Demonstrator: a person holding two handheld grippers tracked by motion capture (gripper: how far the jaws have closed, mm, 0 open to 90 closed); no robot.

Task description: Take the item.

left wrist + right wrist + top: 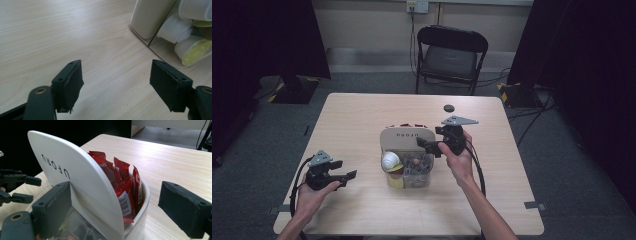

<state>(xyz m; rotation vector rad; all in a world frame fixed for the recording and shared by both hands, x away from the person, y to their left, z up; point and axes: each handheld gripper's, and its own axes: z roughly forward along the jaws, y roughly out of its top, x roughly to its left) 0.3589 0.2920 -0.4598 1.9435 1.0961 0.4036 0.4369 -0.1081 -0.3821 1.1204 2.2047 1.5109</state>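
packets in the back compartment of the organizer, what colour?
Red, with a white barcode label on one. The packets show best in the right gripper view, standing behind the white organizer's curved panel.

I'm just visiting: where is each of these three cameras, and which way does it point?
High view: above the person's side, looking forward and down on the table; both forearms, left gripper and right gripper show.
Left gripper view: rides the left gripper, looking down along its open jaws at bare tabletop; the organizer with its cups is top right.
Right gripper view: rides the right gripper, jaws open around the organizer's back compartment of red packets.
All three views share the organizer.
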